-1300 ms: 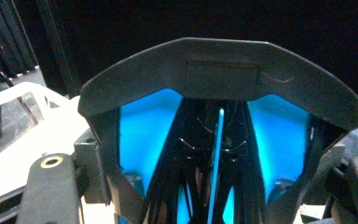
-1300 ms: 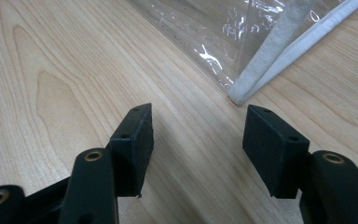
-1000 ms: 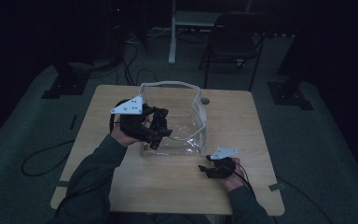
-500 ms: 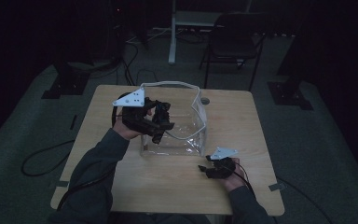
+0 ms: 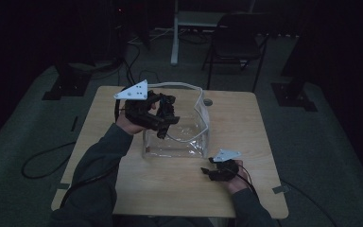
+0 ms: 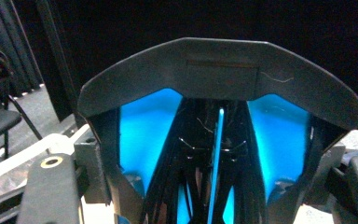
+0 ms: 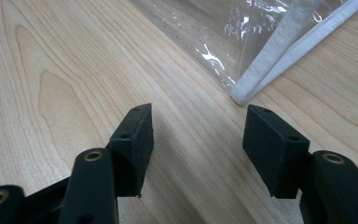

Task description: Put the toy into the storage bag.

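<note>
A clear plastic bag [image 5: 179, 142] with white trim stands open on the wooden table [image 5: 170, 194]. My left gripper [image 5: 163, 124] hovers over the bag's left rim, shut on a black object [image 5: 166, 111]. In the left gripper view this black object [image 6: 219, 70] has a wide curved top bar and dark struts against a blue glow, and it spans the gap of the left gripper [image 6: 209, 191]. My right gripper [image 5: 209, 171] rests low on the table by the bag's front right corner. In its own view the right gripper [image 7: 198, 140] is open and holds nothing, with the bag's trimmed corner [image 7: 261, 79] just ahead.
A small round disc [image 5: 208, 101] lies on the table behind the bag. A dark chair [image 5: 236, 38] and a white stand [image 5: 175, 33] are beyond the far edge. Cables [image 5: 42, 161] trail on the floor at left.
My left gripper has risen with the black object, from down at the bag's left wall to above its rim. The right gripper and the bag have stayed put.
</note>
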